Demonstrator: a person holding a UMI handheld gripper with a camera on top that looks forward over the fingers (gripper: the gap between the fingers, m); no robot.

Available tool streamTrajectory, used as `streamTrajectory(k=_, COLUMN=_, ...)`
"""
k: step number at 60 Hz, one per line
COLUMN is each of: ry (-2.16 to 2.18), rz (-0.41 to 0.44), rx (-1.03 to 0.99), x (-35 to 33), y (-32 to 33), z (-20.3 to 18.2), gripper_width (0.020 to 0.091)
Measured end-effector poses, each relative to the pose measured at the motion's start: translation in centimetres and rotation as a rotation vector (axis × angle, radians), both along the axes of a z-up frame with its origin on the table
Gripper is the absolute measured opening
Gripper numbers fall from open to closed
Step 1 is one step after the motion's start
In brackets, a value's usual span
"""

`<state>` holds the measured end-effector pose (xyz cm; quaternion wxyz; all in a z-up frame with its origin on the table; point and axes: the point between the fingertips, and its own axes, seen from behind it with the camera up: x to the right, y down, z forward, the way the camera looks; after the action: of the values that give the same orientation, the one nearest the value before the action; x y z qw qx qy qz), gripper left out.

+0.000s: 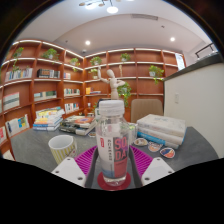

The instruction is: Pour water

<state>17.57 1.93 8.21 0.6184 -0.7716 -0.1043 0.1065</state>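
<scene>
Fingers [112,165] apparently clamped on water bottle [111,135]; cup [62,149] left, beside.

The hand-held gripper [112,160] points level and forward, its two white fingers, each lined with a magenta pad [87,160], closed from either side on a clear plastic water bottle [112,140] standing upright between them.
</scene>
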Motion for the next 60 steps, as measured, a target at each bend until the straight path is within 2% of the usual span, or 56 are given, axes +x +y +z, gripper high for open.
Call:
streamTrajectory(k=3, ry=0.008, rz=-0.020, rx=-0.014, x=0.6, y=-0.9, z=0.0, gripper_width=0.0771)
streamTrajectory(k=6, ry=0.016, rz=-0.055, rx=-0.016, x=1.4, y=-2.2, z=0.4, gripper_width=0.0827)
streamTrajectory(k=15, ry=-0.037, rz=-0.207, rx=-0.047, x=4.6, y=-6.8, z=0.8, gripper_width=0.0841)
streamTrajectory(k=20, ry=-0.054, rz=-0.244, rx=-0.049, x=4.7, y=-9.3, z=0.9, gripper_width=0.0840)
streamTrajectory(k=36, ry=-0.056, rz=-0.241, rx=-0.044, x=3.5, y=-14.8, z=2.5, gripper_width=0.0847)
streamTrajectory(k=48, ry=-0.039, rz=-0.236, rx=-0.019, x=3.4, y=-16.4, z=3.9, gripper_width=0.0860)
streamTrajectory(k=60, ry=-0.029, rz=-0.216, rx=-0.035, x=2.4, y=-17.0, z=3.8, gripper_width=0.0859)
